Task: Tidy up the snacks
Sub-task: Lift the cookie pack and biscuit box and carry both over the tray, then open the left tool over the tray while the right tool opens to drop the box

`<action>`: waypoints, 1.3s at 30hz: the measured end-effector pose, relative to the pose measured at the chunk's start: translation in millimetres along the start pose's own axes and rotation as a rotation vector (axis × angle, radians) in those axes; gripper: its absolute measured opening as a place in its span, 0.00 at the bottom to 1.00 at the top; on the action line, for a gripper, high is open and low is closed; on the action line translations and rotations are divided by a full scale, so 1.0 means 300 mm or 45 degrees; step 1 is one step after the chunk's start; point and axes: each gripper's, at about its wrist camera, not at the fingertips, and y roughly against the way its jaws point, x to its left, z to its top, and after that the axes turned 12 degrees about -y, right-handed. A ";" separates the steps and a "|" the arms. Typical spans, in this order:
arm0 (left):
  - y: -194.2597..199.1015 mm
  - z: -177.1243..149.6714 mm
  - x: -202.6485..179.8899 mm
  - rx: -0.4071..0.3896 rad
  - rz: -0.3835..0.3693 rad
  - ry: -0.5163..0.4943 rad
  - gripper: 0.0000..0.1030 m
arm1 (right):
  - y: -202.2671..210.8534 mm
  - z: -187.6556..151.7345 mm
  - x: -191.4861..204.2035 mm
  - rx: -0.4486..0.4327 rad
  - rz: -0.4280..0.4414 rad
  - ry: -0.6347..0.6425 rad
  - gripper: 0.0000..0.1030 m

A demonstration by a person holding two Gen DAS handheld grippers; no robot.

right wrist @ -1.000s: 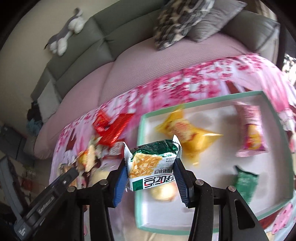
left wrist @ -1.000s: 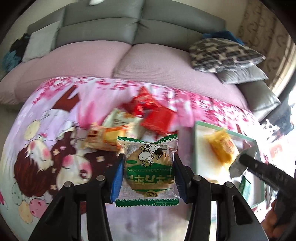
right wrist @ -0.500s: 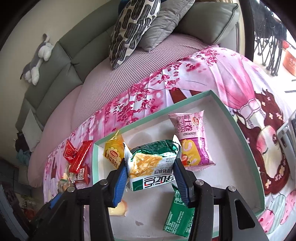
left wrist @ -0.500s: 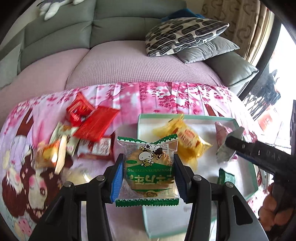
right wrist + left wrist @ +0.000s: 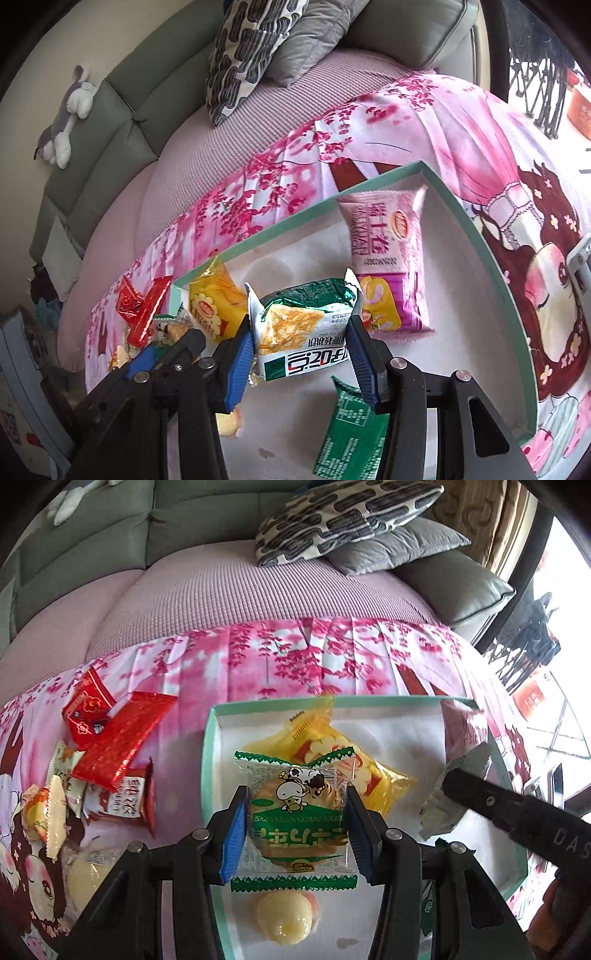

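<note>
Gripping a cookie pack between its blue pads, the left gripper sits at lower centre of its view, over the near left part of the green tray; a yellow bag lies behind it and a jelly cup below. Red packets lie on the pink cloth at left. Clamped on a green-and-white pack, the right gripper hangs over the tray's middle, a pink bag just behind at upper right
</note>
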 end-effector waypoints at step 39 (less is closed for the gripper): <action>0.095 -0.023 0.157 0.099 0.180 0.311 0.85 | 0.036 -0.003 0.027 -0.050 -0.107 0.095 0.79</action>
